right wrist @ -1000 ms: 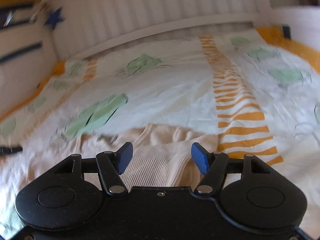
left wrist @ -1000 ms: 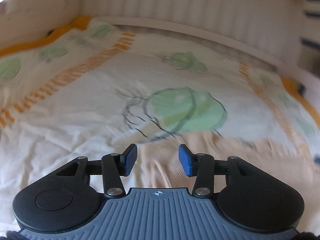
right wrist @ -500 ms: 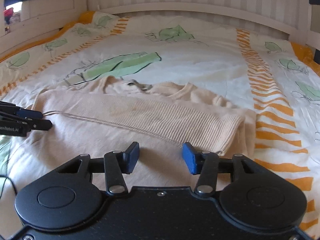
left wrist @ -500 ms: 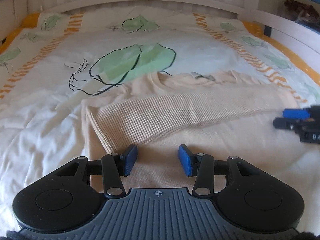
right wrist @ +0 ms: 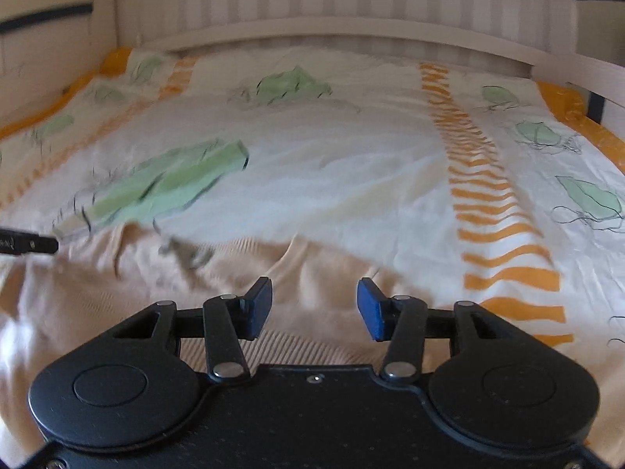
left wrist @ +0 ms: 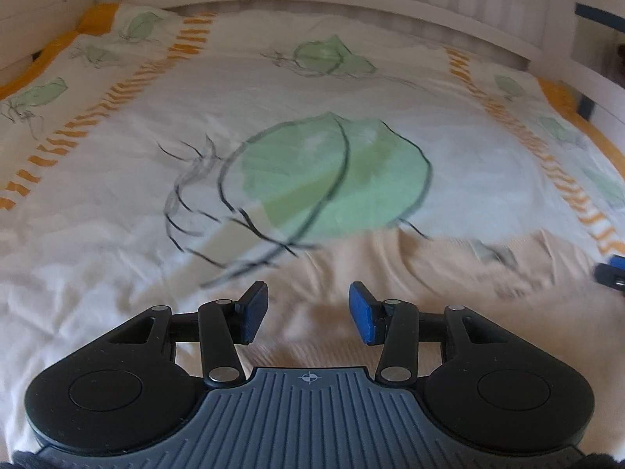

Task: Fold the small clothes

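Beige knit top (right wrist: 129, 297) lies on the leaf-print bedspread (right wrist: 332, 179), its neckline end toward the headboard. Judged step: you're between folds, both tools hovering over its upper edge; next calls for picking an edge or corner to grip. Left gripper (left wrist: 308, 308): jaws partly apart, nothing between, fabric beneath. Right gripper (right wrist: 314, 308): likewise partly apart, empty, touching nothing I can confirm.

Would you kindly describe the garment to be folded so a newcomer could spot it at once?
A printed duvet covers the bed, white with green leaves and orange stripes. At its near edge lies the beige sweater, directly under both tools. It is the only plain, ribbed-knit fabric there.
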Available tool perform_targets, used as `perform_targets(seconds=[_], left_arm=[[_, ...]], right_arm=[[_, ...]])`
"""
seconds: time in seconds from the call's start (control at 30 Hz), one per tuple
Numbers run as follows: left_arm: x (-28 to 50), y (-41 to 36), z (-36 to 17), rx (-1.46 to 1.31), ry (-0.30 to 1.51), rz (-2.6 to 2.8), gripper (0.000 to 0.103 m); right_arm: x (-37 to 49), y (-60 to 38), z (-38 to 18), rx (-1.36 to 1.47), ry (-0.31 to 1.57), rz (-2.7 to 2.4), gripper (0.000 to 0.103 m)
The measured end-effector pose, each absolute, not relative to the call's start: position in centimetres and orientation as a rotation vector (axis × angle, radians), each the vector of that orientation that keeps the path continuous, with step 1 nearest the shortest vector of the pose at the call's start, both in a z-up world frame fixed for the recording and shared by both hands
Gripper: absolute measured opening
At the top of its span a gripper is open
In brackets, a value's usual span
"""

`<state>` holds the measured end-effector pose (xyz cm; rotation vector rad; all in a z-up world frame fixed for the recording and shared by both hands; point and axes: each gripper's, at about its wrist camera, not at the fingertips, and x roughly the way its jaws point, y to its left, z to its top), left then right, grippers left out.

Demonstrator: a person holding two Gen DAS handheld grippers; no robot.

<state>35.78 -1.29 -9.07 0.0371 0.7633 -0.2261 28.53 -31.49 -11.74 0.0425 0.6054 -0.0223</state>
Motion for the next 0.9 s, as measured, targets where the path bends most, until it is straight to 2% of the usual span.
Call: perform_targets(seconds=[0.13, 0.43, 0.57, 0.77, 0.9], left_arm=[[34.6, 0.2, -7.8, 0.030, 0.733, -0.222, 0.045], [29.4, 3.7, -8.7, 0.135, 0.693, -0.176, 0.045], [29.9, 5.5, -9.1, 0.108, 0.721, -0.128, 0.045], [31.6, 4.7, -9.8, 0.219, 0.748, -0.192, 0.045], [31.6, 3.7, -9.6, 0.290, 0.701, -0.278, 0.045]], right_arm=[[25.9, -33.3, -10.9, 0.082, 0.595, -0.038, 0.056], [21.9, -35.6, -12.3, -0.113, 0.652, -0.144, 0.056], [22.0, -35.9, -12.8, -0.116, 0.657, -0.141, 0.056], [23.0, -35.1, -13.2, -0.089, 0.651, -0.070, 0.056], [23.9, -35.2, -13.2, -0.064, 0.647, -0.048, 0.056]])
